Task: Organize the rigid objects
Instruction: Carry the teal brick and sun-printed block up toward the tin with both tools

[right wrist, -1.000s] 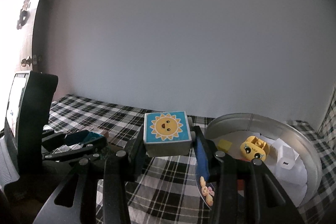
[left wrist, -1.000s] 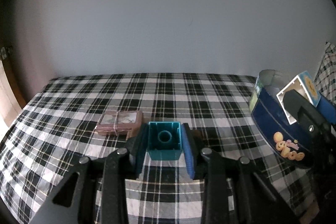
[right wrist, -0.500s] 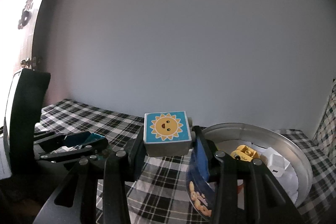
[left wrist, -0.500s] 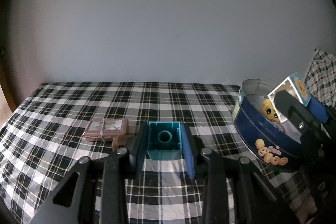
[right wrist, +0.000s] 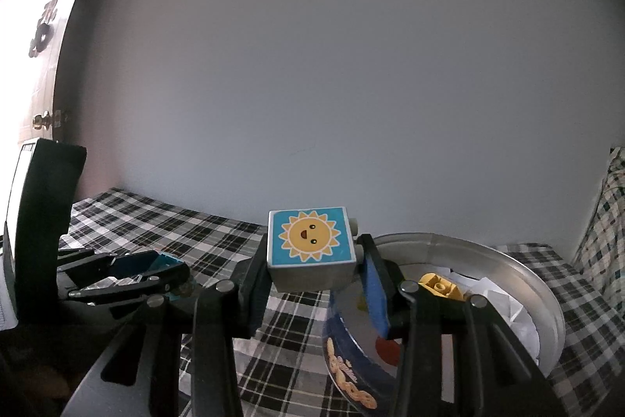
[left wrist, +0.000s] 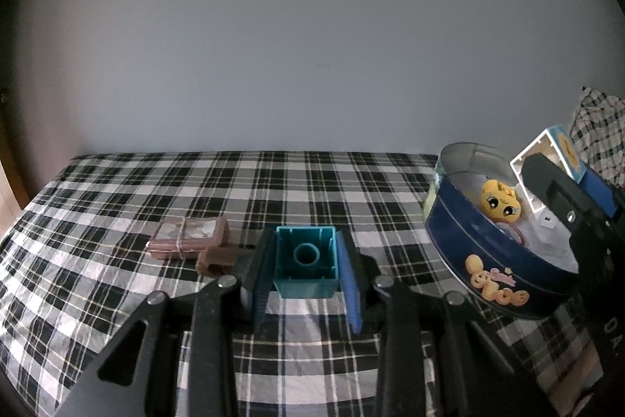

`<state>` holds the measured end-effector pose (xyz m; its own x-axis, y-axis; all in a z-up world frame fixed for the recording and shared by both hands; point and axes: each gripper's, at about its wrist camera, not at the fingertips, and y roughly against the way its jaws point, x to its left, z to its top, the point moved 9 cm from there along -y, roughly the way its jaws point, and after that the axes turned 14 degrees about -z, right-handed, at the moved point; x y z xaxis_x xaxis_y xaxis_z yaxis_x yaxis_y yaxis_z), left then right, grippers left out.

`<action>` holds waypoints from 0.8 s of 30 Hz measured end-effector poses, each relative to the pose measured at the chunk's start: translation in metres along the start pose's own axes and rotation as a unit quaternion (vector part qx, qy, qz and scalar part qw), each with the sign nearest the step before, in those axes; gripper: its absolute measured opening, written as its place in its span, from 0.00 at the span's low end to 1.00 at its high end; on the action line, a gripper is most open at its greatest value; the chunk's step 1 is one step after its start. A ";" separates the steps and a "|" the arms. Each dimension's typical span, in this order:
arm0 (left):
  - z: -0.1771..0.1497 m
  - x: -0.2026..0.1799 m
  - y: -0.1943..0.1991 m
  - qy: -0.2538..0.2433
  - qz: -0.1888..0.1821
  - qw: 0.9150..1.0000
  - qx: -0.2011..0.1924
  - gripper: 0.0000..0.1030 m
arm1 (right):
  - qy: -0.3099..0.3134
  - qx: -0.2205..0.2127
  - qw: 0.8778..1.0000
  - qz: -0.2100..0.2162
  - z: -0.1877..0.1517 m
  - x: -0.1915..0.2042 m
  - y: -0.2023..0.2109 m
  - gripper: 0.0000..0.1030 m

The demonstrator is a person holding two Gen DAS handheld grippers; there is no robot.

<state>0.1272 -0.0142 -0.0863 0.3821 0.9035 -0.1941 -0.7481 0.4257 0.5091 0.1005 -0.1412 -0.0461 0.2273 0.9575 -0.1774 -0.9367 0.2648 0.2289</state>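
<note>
My left gripper (left wrist: pixel 306 260) is shut on a teal toy brick (left wrist: pixel 306 261), hollow side towards the camera, held above the plaid bedspread (left wrist: pixel 156 182). My right gripper (right wrist: pixel 312 256) is shut on a white block with a sun picture (right wrist: pixel 311 237), held beside the rim of a round blue tin (right wrist: pixel 519 276). In the left wrist view the round blue tin (left wrist: pixel 492 260) stands at the right, with a yellow face toy (left wrist: pixel 500 200) and white pieces inside. The sun block (left wrist: pixel 547 159) and the right gripper show above it. The left gripper (right wrist: pixel 129 272) appears at the left of the right wrist view.
A brown bundle of cards (left wrist: pixel 187 241) and a small brown piece (left wrist: pixel 216 258) lie on the bedspread left of the teal brick. A plaid pillow (right wrist: pixel 601 221) sits at the far right. A door with a knob (right wrist: pixel 43 120) stands at the left; a plain wall is behind.
Both views have tilted slightly, so the bed and tin sit lower in frame. The tin's inside and the yellow toy have come into the left wrist view. Both grips are unchanged.
</note>
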 end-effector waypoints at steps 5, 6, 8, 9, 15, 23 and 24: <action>-0.001 -0.007 -0.003 0.005 -0.008 1.000 0.001 0.30 | 0.000 -0.006 1.000 -0.008 0.000 -0.008 0.001 0.44; -0.001 -0.008 -0.003 0.005 -0.008 1.000 0.001 0.30 | 0.000 -0.006 1.000 -0.009 0.000 -0.010 0.001 0.44; -0.001 -0.013 -0.004 0.003 -0.009 1.000 0.001 0.30 | -0.003 -0.006 1.000 -0.011 0.000 -0.015 0.001 0.44; -0.001 -0.015 -0.005 0.003 -0.010 1.000 0.001 0.30 | -0.004 -0.006 1.000 -0.013 0.000 -0.018 0.000 0.44; 0.001 -0.028 -0.007 -0.001 -0.018 1.000 -0.002 0.30 | -0.011 -0.008 1.000 -0.021 0.001 -0.031 -0.001 0.44; 0.002 -0.041 -0.013 -0.006 -0.024 1.000 -0.002 0.30 | -0.019 -0.008 0.999 -0.032 0.001 -0.048 -0.003 0.44; 0.003 -0.041 -0.013 -0.006 -0.024 1.000 -0.002 0.30 | -0.020 -0.008 0.999 -0.032 0.001 -0.049 -0.004 0.44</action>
<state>0.1228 -0.0574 -0.0828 0.4244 0.8810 -0.2091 -0.7306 0.4696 0.4957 0.0931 -0.1889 -0.0370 0.2970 0.9426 -0.1528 -0.9242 0.3240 0.2020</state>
